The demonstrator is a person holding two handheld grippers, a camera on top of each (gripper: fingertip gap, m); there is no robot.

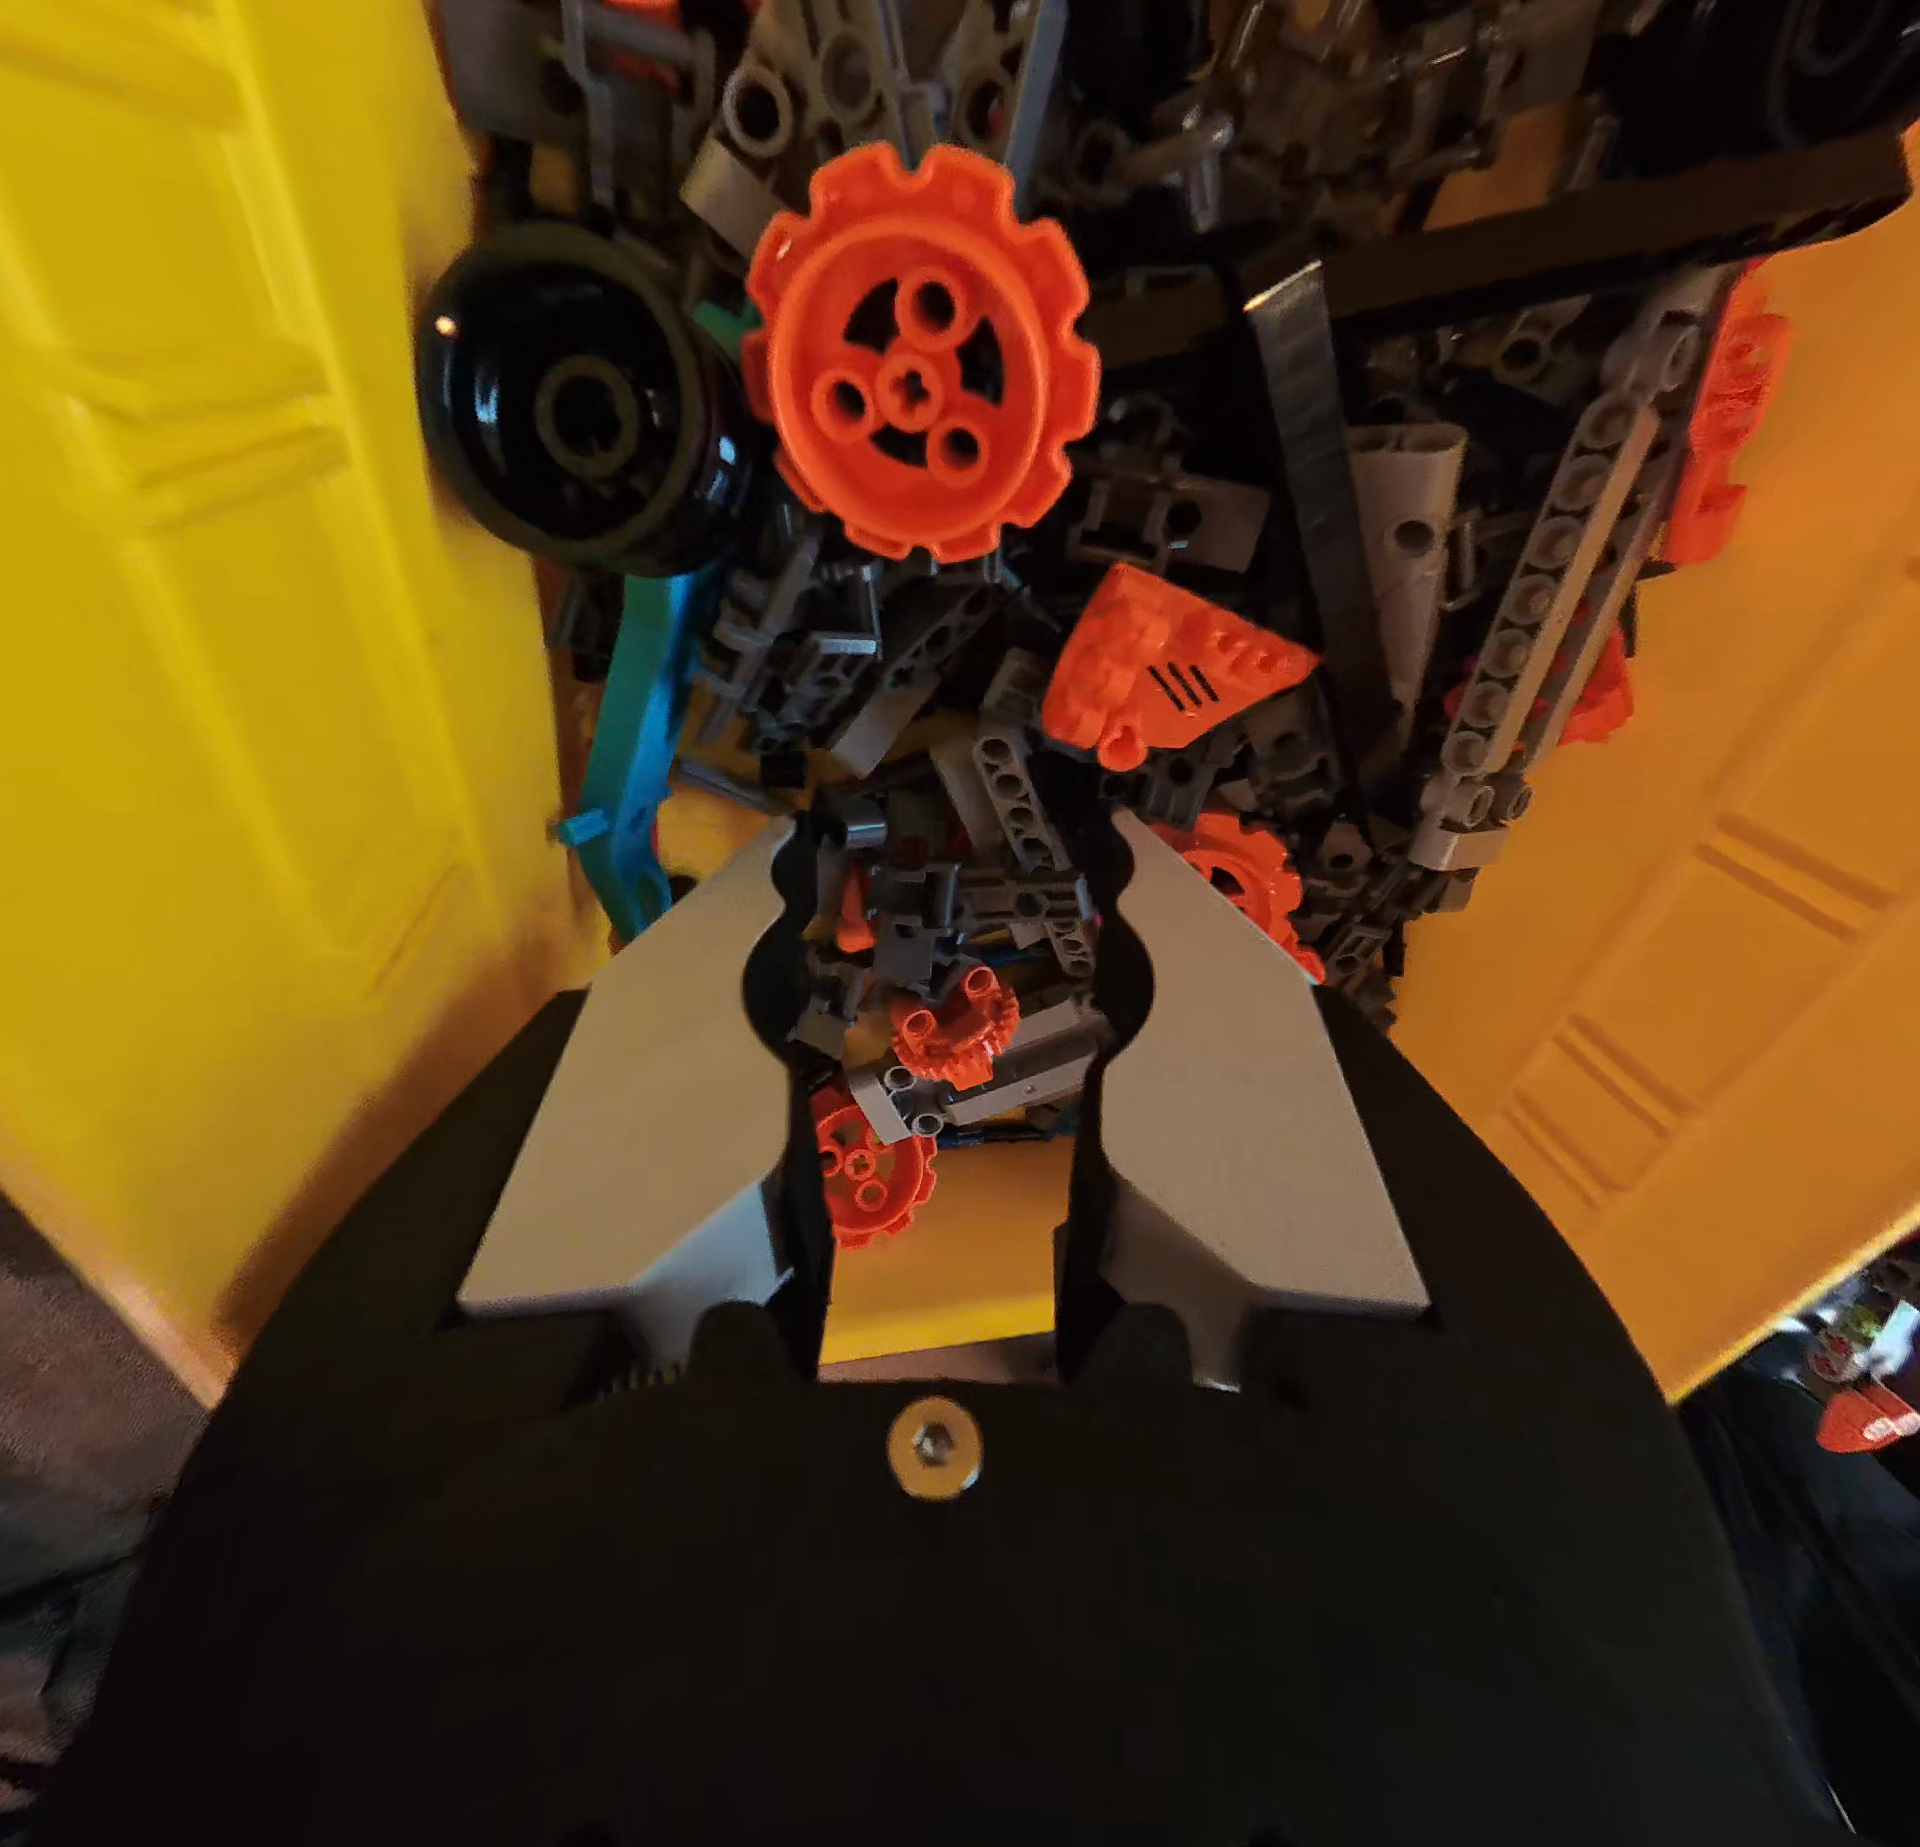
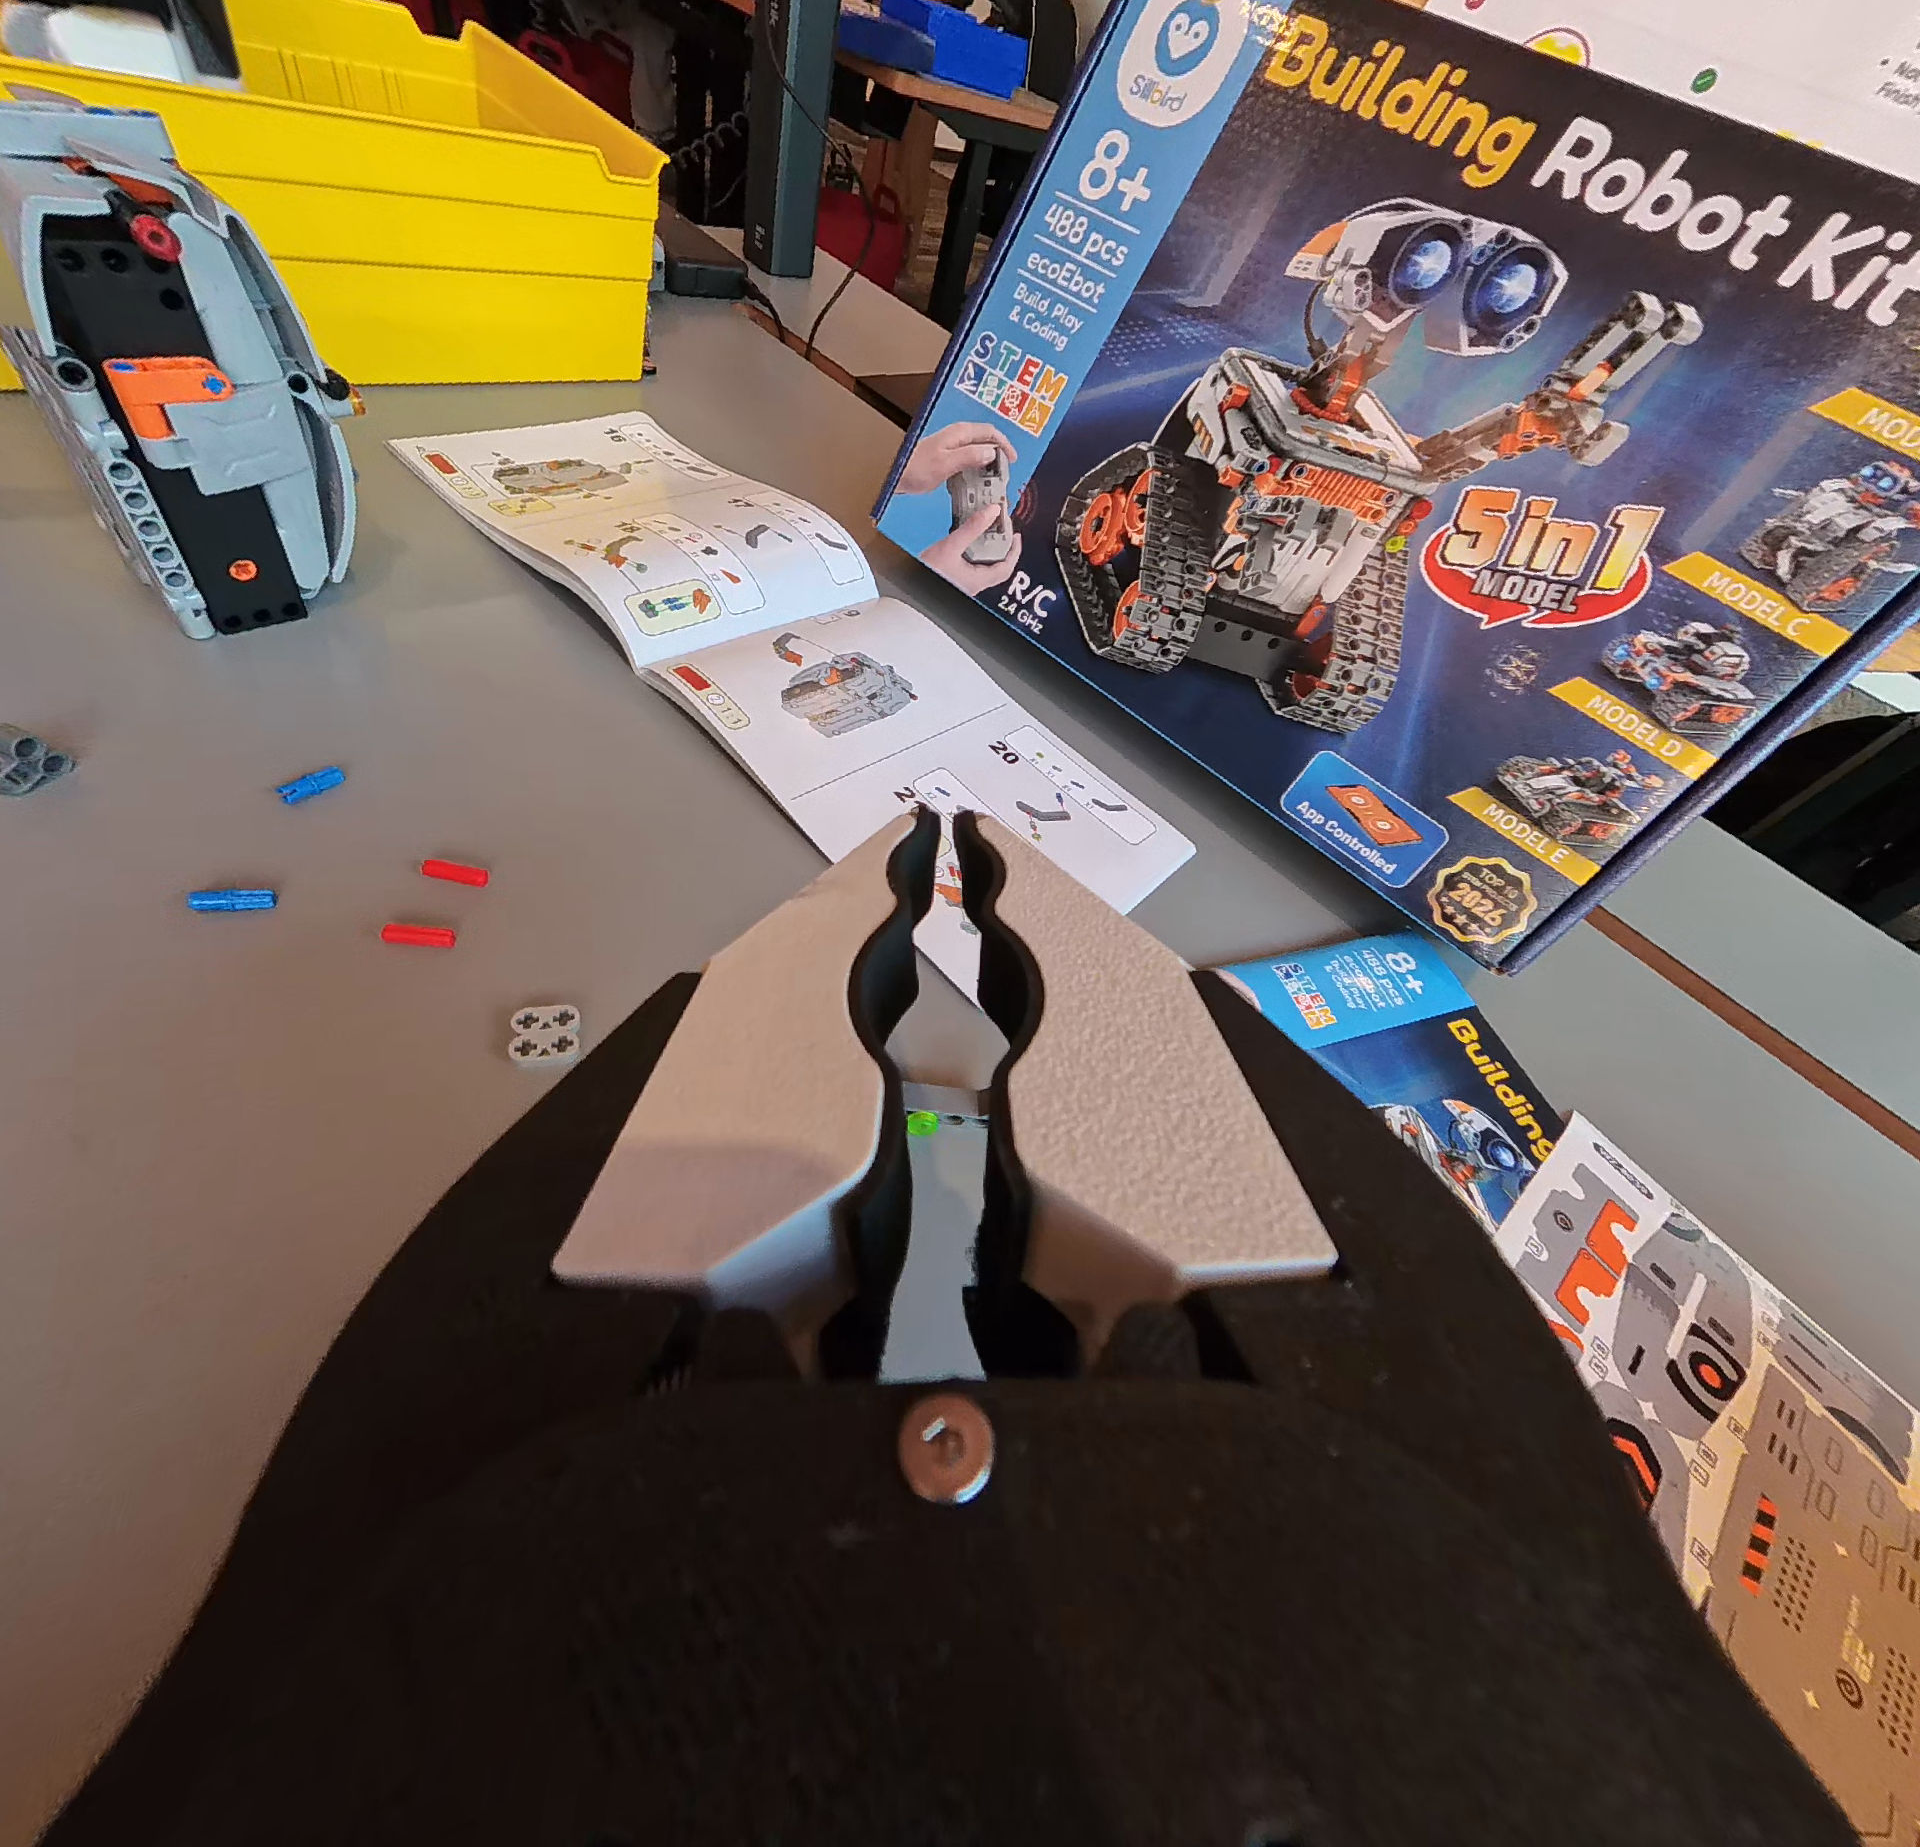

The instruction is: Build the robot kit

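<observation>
left wrist view: left gripper spread wide and holding nothing, down inside a yellow bin over a jumble of grey, black and orange building pieces, closest to a small orange gear, with a big orange toothed wheel lying flat, face up, farther ahead beside a black tyre. right wrist view: right gripper nearly closed, gripping nothing, poised above an open instruction booklet stretching away to the upper left; half-built grey model standing on end on the grey table, loose blue pins and red pins scattered near it, kit box propped on the right.
</observation>
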